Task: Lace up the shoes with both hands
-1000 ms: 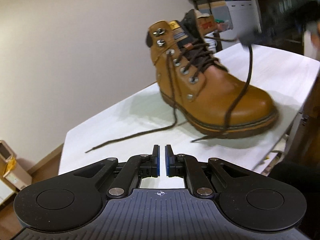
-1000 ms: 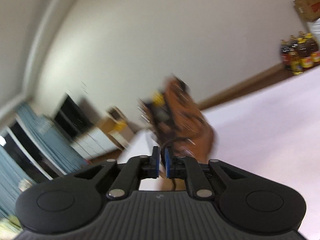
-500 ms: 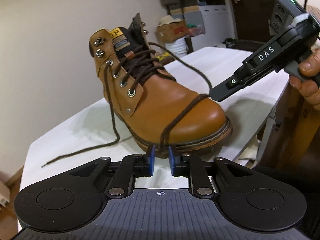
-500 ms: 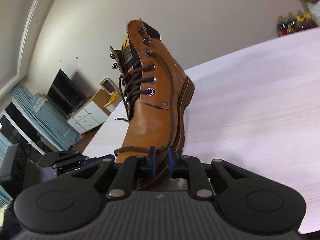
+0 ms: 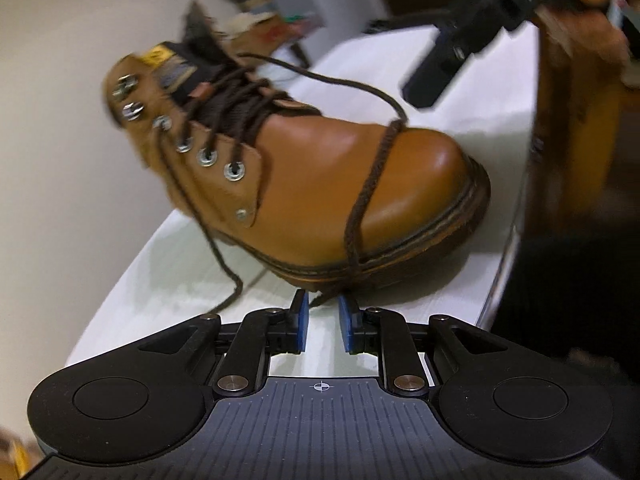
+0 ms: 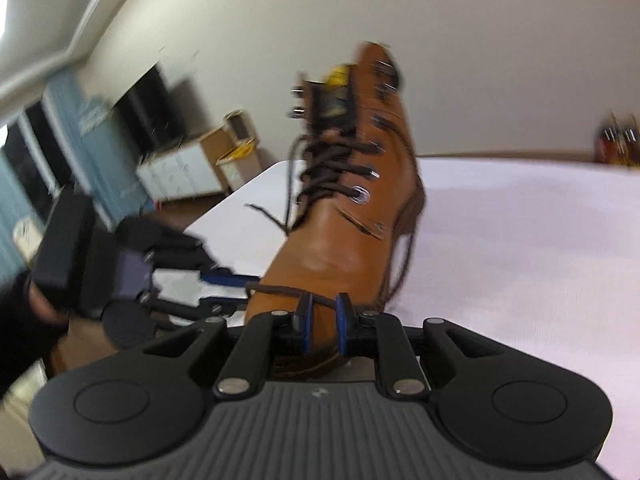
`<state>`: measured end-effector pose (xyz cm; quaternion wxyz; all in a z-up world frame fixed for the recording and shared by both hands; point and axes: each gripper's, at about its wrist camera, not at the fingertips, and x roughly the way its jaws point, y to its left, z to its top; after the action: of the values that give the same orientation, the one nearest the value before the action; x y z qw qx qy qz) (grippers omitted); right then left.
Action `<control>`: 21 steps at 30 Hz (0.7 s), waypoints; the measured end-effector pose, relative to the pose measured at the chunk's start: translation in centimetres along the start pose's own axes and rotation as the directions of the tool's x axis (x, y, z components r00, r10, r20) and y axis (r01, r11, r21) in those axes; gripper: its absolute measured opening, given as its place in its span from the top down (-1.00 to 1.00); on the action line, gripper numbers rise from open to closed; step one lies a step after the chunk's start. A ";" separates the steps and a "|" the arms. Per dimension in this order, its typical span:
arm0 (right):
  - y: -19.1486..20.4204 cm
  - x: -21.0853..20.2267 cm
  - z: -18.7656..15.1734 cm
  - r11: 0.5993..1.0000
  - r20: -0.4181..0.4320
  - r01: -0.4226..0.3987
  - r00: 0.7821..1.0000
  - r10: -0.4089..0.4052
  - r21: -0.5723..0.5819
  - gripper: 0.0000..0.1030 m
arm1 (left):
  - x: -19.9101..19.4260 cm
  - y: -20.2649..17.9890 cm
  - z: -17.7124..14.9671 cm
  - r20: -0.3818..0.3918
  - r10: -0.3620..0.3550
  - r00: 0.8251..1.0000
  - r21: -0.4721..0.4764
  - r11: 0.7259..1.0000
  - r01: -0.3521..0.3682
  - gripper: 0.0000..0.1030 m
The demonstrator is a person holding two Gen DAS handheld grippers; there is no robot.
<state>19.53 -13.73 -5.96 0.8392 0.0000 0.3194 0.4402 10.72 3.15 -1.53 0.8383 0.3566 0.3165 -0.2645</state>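
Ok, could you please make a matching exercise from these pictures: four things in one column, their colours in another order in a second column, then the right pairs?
Things:
1. boot
2. lace
3. table
4. eyelets

Colours:
A. white
B. silver metal
C. tan brown
D. dark brown

Right pairs: 1-C, 2-D, 3-A, 4-B
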 end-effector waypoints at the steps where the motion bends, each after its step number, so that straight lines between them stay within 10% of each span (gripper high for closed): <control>1: 0.3 0.0 0.2 1.000 -0.005 -0.002 1.000 0.002 -0.018 0.70 | 0.1 0.3 0.0 0.004 -0.025 1.000 0.034 0.999 0.024 0.67; 9: 1.3 0.7 1.4 0.997 -0.021 0.016 1.000 -0.018 -0.074 0.70 | 1.3 0.8 -0.9 0.046 -0.101 0.994 0.385 0.920 0.076 0.82; 16: 4.3 1.3 1.7 0.980 -0.002 0.039 0.999 -0.041 -0.197 0.70 | 1.1 2.2 -1.3 0.051 -0.176 0.983 0.368 0.918 0.145 0.95; 21: 9.0 3.1 1.3 0.867 -0.043 0.049 0.996 -0.081 -0.496 0.60 | -0.4 2.6 -2.2 0.100 -0.156 0.983 0.366 0.924 0.110 0.95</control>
<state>14.81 -5.57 -4.00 0.8153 -0.2391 0.2218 0.4785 11.44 6.52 -1.30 0.7576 0.4636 0.2325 -0.3963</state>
